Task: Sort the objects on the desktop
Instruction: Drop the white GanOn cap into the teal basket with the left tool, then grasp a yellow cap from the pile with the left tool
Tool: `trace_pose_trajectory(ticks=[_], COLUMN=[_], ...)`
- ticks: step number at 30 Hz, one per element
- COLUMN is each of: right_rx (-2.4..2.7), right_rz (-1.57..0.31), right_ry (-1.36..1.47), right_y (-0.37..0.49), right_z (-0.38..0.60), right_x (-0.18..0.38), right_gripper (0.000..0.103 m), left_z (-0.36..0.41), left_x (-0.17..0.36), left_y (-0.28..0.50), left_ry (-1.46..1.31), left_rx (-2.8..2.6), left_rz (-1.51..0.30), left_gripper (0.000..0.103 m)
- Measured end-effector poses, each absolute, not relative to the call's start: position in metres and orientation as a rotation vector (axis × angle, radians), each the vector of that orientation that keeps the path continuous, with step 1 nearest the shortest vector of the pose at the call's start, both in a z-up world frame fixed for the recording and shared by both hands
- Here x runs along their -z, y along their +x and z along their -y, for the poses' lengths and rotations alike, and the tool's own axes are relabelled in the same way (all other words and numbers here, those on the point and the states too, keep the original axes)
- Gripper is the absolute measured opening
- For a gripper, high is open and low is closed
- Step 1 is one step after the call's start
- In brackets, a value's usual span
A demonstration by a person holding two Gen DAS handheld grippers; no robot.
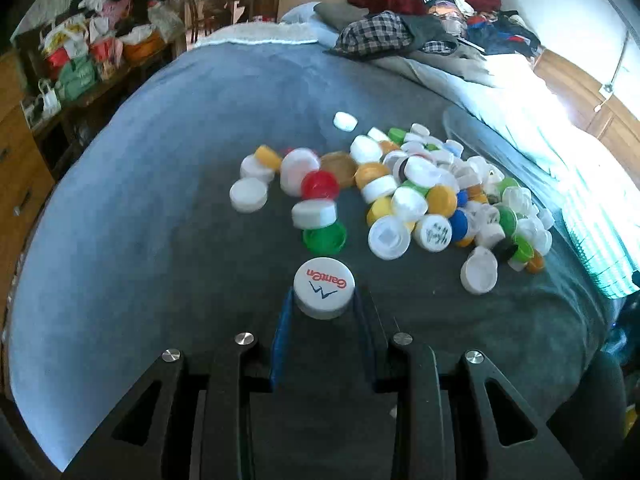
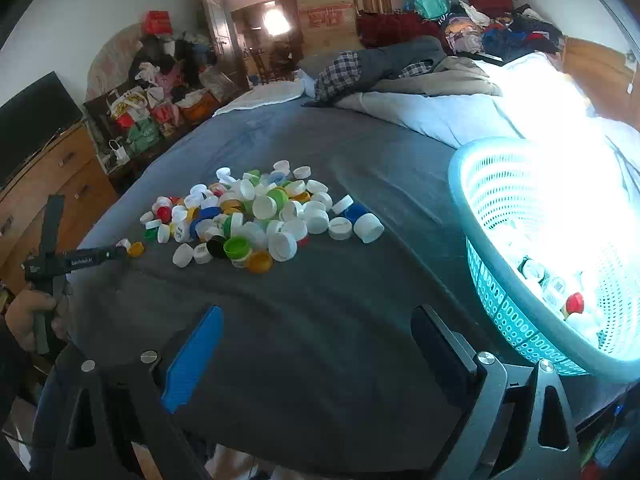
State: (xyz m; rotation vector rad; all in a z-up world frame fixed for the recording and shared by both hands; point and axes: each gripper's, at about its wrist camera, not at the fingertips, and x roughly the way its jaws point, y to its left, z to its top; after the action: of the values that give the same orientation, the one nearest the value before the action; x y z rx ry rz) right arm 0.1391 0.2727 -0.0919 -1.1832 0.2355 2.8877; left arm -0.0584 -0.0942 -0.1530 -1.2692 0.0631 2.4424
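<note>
My left gripper [image 1: 323, 308] holds a white cap [image 1: 324, 293] printed in red and blue, its jaws clamped on the cap's sides just above the grey bedcover [image 1: 140, 240]. My right gripper [image 2: 316, 344] hangs over bare cover with its jaws wide apart and nothing between them. Just beside it to the right, the turquoise basket [image 2: 496, 312] lies tilted with its mouth toward me, a red-topped item and some pale ones inside; glare hides the rest of its contents.

Farther out lies the heap of caps [image 1: 420, 192]: white, yellow, green, blue, a red cap [image 1: 320, 185] and a green cap [image 1: 324, 236] at its near edge. One lone white cap [image 1: 345, 121] sits apart beyond the heap. At the far end, clothes [image 1: 384, 36] are piled on the bed.

I judge the step to be carrying the held cap to its place, likely the basket, though I cannot tell which sort it takes. To do this well I should keep the squeeze even, since the smooth rim could slip or pop free, hold the cap level, travel clear of the heap so nothing scatters, and let go only once it is well inside the rim. My free jaws can meanwhile line up on an outlying cap, approaching from the open side so that neighbours are not nudged.
</note>
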Motion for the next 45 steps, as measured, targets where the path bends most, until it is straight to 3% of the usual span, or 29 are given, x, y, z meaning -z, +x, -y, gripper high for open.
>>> trace_pose_trajectory(ticks=[4,7,15,17,18,19,21,27,29,31,39,45], right_rx=[-2.912,-2.914,-2.757,-2.707,-2.677,-2.651,-2.625,-2.615,-2.641,-2.676,-2.758,-2.784], right_rz=[-0.233,-0.202,-0.218,-0.235,-0.237,-0.240,-0.254,-0.303,-0.325,-0.317,-0.365,-0.350], right_ry=[-1.142,-1.033,-0.749,-0.711,-0.702,-0.691,-0.656,-0.632,-0.651,-0.667,-0.973,-1.089], right_y=[0.138,0.139,0.170,0.186,0.192,0.199,0.214,0.232,0.231,0.231,0.220,0.206], right_z=[-0.276,-0.292,-0.379,-0.400,-0.407,-0.413,-0.423,-0.429,-0.424,-0.411,-0.356,-0.330], right_x=[0.082,0.061,-0.005,-0.014,-0.016,-0.018,-0.022,-0.018,-0.013,-0.006,0.066,0.090], right_gripper=[0.096,0.094,0.093,0.093,0.094,0.096,0.098,0.100,0.100,0.100,0.100,0.100], left_z=[0.084,0.031,-0.222,-0.276,-0.296,-0.308,-0.320,-0.278,-0.227,-0.182,0.054,0.095], left_x=[0.129,0.097,0.003,-0.003,-0.002,0.000,-0.001,-0.009,-0.004,0.015,0.114,0.155], left_y=[-0.051,-0.055,-0.030,-0.017,-0.011,-0.007,0.001,-0.008,-0.014,-0.018,-0.054,-0.055], left_ry=[-1.212,-1.117,-0.809,-0.803,-0.808,-0.801,-0.800,-0.804,-0.789,-0.833,-1.203,-1.299], left_rx=[-2.426,-2.336,-1.948,-1.838,-1.826,-1.829,-1.822,-1.894,-1.967,-2.048,-2.445,-2.445], left_rz=[-0.053,-0.098,-0.209,-0.259,-0.297,-0.318,-0.311,-0.233,-0.207,-0.199,-0.094,-0.113], left_gripper=[0.026,0.026,0.026,0.035,0.054,0.064,0.064,0.064,0.065,0.070,0.070,0.069])
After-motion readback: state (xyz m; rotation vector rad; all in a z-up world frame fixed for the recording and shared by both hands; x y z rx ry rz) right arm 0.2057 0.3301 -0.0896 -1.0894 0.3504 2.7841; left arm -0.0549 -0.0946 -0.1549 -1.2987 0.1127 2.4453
